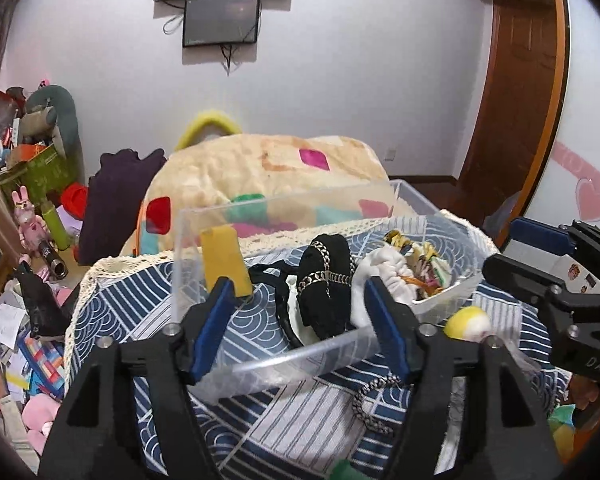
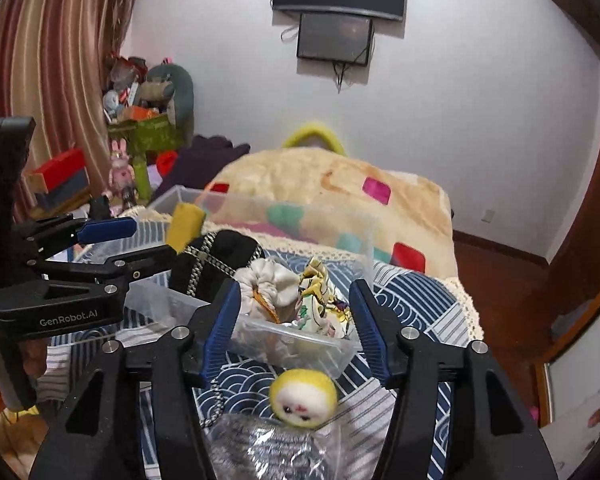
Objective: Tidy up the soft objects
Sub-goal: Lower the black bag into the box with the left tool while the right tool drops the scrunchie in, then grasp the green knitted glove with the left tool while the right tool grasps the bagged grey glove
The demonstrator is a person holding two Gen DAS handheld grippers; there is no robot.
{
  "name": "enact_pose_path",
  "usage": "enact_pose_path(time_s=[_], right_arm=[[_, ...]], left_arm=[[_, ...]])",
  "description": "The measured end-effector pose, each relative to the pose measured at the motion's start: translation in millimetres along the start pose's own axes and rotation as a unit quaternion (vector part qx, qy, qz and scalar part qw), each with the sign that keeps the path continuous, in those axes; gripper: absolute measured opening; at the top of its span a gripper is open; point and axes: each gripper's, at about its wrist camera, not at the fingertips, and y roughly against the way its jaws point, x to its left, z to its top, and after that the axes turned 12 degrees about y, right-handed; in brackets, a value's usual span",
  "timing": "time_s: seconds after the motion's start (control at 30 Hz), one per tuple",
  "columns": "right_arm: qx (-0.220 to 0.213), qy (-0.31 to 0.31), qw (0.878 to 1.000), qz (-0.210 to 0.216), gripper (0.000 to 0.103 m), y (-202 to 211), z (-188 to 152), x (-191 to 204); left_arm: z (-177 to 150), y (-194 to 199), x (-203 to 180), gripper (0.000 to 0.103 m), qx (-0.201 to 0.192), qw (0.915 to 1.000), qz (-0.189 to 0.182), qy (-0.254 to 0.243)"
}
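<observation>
While both grippers are hovering with nothing held, the nearest risk is sitting right under the right gripper (image 2: 294, 322): its fingers are standing wide apart, and the yellow-hooded plush face toy (image 2: 303, 397) is lying below the gap on the blue wave-patterned cloth (image 2: 412, 304), touching a crinkled clear plastic bag (image 2: 268, 448). Closing here is likely to be pinching bag film along with the toy, or rolling the round toy off toward the edge of the cloth.

Just beyond, the small clear tray (image 2: 300, 346) is sitting with its near wall between those fingers, so a low reach is risking a shove that tips out the white scrunchie (image 2: 268, 284) and the yellow patterned scrunchie (image 2: 320, 296) already inside.

On the other side, the left gripper (image 1: 300, 316) is also holding its fingers spread apart, straddling the front rim of the large clear bin (image 1: 300, 356). Pressing down or closing there is likely to be catching the rim and dragging the light bin, not fabric. A black-and-white braided cord (image 1: 370, 400) is trailing outside the bin beside it and could be snagging on a finger.

Inside, the black chain-trimmed soft item (image 1: 324, 280) is lying near the yellow block (image 1: 224, 260), which seems to be leaning against the bin wall and could be toppling if bumped.

Farther back, the cream patchwork blanket (image 1: 268, 176) is piled behind the bin.
</observation>
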Motion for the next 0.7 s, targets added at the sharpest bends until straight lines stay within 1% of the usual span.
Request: enact_pose_path(time_s=[0.03, 0.07, 0.1, 0.13, 0.2, 0.27, 0.33, 0.43, 0.6, 0.63, 0.7], right_arm=[[-0.006, -0.001, 1.000, 0.000, 0.062, 5, 0, 1], [-0.013, -0.003, 1.000, -0.001, 0.065, 10, -1, 1], [-0.020, -0.004, 1.000, -0.003, 0.070, 16, -1, 2], [-0.025, -0.004, 1.000, -0.005, 0.073, 20, -1, 3], [-0.034, -0.001, 0.999, -0.008, 0.074, 31, -4, 5], [-0.038, -0.001, 0.999, -0.013, 0.075, 38, -6, 7], [-0.042, -0.001, 0.999, -0.015, 0.084, 43, -11, 10], [-0.042, 0.001, 0.999, -0.019, 0.085, 47, -21, 15], [-0.020, -0.004, 1.000, -0.015, 0.087, 44, -41, 23], [-0.014, -0.007, 1.000, -0.013, 0.087, 41, -46, 24], [-0.002, -0.013, 1.000, -0.014, 0.087, 38, -54, 26]], left_arm=[[0, 6, 0, 0.077, -0.004, 1.0000, -0.001, 0.001], [-1, 11, 1, 0.079, -0.008, 1.0000, -0.003, 0.003], [-1, 17, 1, 0.083, -0.012, 0.9999, -0.005, 0.006], [-2, 24, 3, 0.091, -0.017, 0.9998, -0.006, 0.007], [-6, 37, 4, 0.101, -0.028, 0.9995, -0.006, 0.009], [-10, 47, 5, 0.102, -0.036, 0.9993, -0.002, 0.012], [-17, 56, 6, 0.102, -0.044, 0.9989, 0.001, 0.013], [-27, 61, 5, 0.102, -0.039, 0.9992, 0.002, 0.003], [-56, 63, -2, 0.103, -0.027, 0.9994, 0.010, -0.016], [-62, 62, -3, 0.103, -0.021, 0.9996, 0.010, -0.017], [-76, 60, -3, 0.103, -0.001, 0.9999, -0.003, -0.012]])
